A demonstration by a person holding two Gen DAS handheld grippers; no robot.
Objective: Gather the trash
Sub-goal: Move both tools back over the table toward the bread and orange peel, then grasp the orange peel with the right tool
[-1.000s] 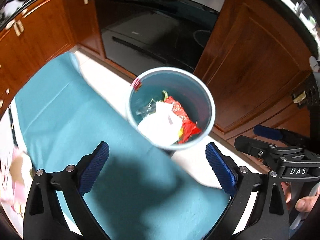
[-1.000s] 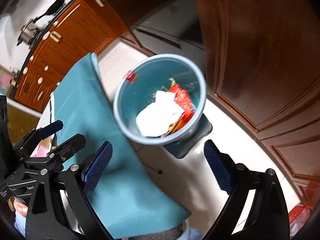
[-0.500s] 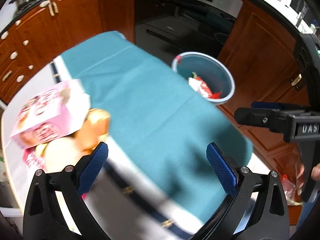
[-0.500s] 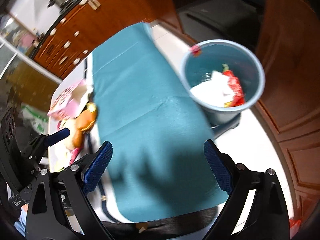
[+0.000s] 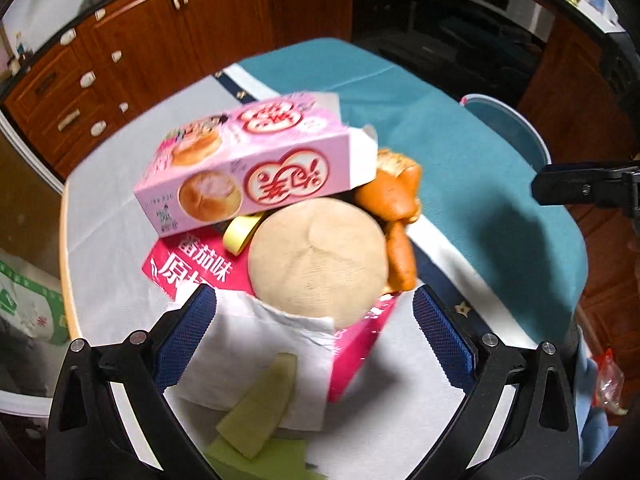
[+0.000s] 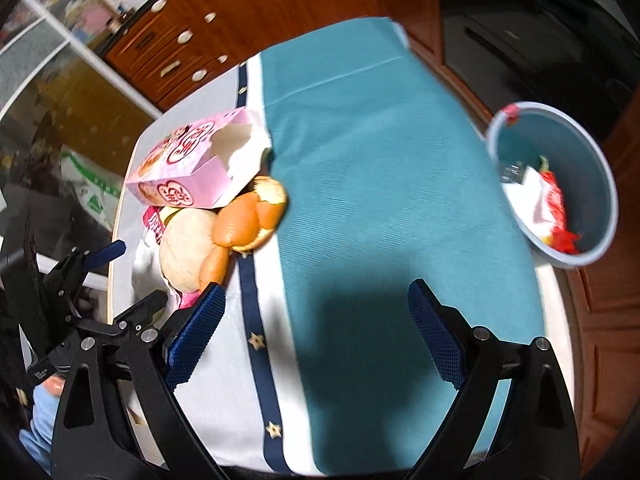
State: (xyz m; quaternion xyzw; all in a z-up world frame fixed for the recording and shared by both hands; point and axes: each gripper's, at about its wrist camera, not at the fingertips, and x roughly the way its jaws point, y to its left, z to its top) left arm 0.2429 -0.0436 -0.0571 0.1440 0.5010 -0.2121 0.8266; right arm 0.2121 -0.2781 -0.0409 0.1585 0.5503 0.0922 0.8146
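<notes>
Left wrist view has swung off the bin [image 6: 556, 188] and back to the table's trash pile [image 5: 280, 232], left gripper [image 5: 316, 336] wide and empty right over it, right gripper [image 6: 316, 328] same, so next pickup's probably coming.

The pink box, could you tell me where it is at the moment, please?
The pink box lies atop the trash pile, propped over the round bun, on the table's far left in the right wrist view.

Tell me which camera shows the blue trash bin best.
The right wrist view: the blue trash bin shows whole, its rim open, with white paper and a red wrapper inside. The left wrist view catches only part of its rim past the teal cloth.
</notes>
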